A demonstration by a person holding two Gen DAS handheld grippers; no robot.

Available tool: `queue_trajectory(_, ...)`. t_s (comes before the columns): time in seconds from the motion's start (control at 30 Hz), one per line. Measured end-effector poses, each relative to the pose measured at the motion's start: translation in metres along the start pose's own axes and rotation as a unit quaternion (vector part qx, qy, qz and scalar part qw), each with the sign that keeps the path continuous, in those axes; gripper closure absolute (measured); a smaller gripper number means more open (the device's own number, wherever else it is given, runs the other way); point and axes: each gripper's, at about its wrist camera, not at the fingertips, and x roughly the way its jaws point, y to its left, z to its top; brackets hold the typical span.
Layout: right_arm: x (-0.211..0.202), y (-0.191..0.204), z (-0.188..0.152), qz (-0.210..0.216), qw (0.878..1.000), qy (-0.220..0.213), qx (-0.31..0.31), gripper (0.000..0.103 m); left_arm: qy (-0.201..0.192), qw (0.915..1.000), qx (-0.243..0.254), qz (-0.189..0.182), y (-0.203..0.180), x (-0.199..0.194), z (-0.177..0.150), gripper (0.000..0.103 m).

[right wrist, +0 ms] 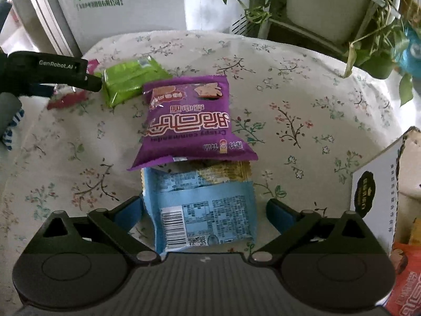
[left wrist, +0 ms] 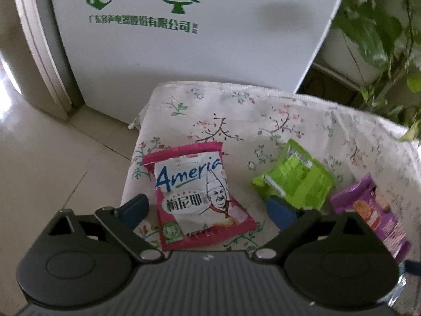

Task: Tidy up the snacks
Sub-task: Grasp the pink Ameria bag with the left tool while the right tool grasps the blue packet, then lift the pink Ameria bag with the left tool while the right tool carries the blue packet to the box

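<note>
In the left wrist view my left gripper (left wrist: 208,210) is open, its blue fingers on either side of a pink and white snack pack (left wrist: 200,197) lying on the floral cloth. A green pack (left wrist: 294,181) and a purple pack (left wrist: 373,210) lie to its right. In the right wrist view my right gripper (right wrist: 205,213) is open around a blue pack (right wrist: 205,210), which lies partly under the purple pack (right wrist: 192,121). The green pack (right wrist: 129,81) lies beyond, next to the left gripper (right wrist: 89,79).
The table (right wrist: 302,84) wears a floral cloth. A white appliance (left wrist: 184,39) stands behind it at the left. Potted plants (right wrist: 368,26) stand behind at the right. A cardboard box (right wrist: 381,184) with orange snack packs (right wrist: 405,284) sits at the table's right edge.
</note>
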Motion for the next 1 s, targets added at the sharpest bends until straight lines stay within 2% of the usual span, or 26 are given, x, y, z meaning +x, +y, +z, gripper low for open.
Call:
queue_trajectory(0.1,0.0,0.0,0.001,-0.004,1.0,0.0,0.009,0.001,-0.002,0.9998,0.011,0.014,-0.004,0.001,-0.002,0.01)
queue_trajectory(0.2,0.0,0.0,0.0,-0.006,1.0,-0.003,0.01,0.005,-0.011,0.9997,0.007,0.022,-0.001,-0.002,-0.001,0.025)
queue_trajectory(0.27,-0.003,-0.001,0.0,-0.006,1.0,-0.006,0.012,0.014,-0.014,0.9996,-0.001,0.026,0.003,-0.005,0.0,0.038)
queue_trajectory(0.37,-0.006,-0.004,0.002,-0.009,1.0,-0.011,0.015,0.024,-0.016,0.9996,-0.005,0.023,0.009,-0.009,0.001,0.047)
queue_trajectory(0.43,-0.007,-0.006,0.003,-0.009,1.0,-0.011,0.017,0.027,-0.015,0.9997,-0.009,0.017,0.013,-0.011,0.0,0.05)
queue_trajectory(0.57,-0.009,-0.008,0.003,-0.004,1.0,-0.01,0.02,0.034,-0.01,0.9996,-0.024,-0.005,0.017,-0.02,-0.002,0.051)
queue_trajectory(0.8,-0.014,-0.009,0.001,0.024,0.999,-0.006,0.027,0.036,-0.01,0.9993,0.013,-0.033,0.001,-0.034,-0.014,0.051)
queue_trajectory(1.0,-0.017,-0.011,0.0,0.023,0.999,-0.006,0.031,0.036,-0.013,0.9971,0.058,-0.048,-0.02,-0.049,-0.027,0.051)
